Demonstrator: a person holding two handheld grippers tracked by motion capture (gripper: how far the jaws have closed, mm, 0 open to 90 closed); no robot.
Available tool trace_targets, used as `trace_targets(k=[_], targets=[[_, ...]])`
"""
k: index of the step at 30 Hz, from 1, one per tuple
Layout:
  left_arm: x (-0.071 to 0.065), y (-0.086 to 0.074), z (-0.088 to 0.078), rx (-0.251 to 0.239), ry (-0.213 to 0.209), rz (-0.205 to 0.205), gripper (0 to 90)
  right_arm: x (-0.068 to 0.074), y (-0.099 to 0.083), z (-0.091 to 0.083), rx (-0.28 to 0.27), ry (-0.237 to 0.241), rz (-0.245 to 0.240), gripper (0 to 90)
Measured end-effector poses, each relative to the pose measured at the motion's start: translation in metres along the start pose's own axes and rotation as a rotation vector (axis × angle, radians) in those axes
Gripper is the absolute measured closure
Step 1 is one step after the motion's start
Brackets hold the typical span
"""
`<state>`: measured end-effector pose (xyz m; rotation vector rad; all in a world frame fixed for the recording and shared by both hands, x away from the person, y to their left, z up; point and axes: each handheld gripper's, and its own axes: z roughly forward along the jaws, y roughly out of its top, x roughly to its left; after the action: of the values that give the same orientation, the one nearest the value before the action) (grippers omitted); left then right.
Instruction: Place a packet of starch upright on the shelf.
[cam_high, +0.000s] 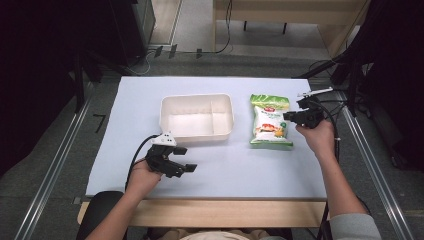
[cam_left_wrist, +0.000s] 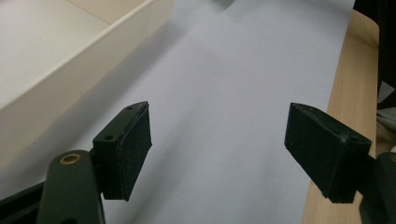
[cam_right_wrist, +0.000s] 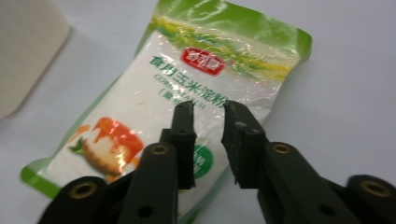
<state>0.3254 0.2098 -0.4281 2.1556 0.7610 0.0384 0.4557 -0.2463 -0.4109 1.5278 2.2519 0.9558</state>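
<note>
A pale blue-white sheet (cam_high: 230, 170) covers the table. Above it the right gripper (cam_right_wrist: 208, 114) hovers with its jaws a narrow gap apart, nothing pinched between them; the green-edged starch bag (cam_right_wrist: 177, 93) lies flat just beneath and ahead (label up). Well off to its left, the left gripper (cam_left_wrist: 217, 140) rests with jaws spread wide and empty, the white tray (cam_high: 197, 117) just beside it.

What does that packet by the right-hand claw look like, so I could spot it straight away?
Start at the pale sheet covering the table, then find the cream tray near its middle. Just to the tray's right lies the packet, flat on the sheet. It is the one colourful thing there: a shiny white bag with green edges, a red label and a picture of food.
</note>
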Motion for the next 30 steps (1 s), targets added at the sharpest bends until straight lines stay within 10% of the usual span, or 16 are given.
trace_targets(k=[21, 30], targets=[[-0.001, -0.004, -0.004, 0.006, 0.013, -0.003, 23.5, -0.025, 0.017, 0.062, 0.086, -0.057, 0.142, 38.0], [-0.001, -0.006, -0.006, -0.002, 0.019, -0.011, 23.6, -0.029, 0.015, 0.077, 0.096, 0.035, 0.239, 34.3]])
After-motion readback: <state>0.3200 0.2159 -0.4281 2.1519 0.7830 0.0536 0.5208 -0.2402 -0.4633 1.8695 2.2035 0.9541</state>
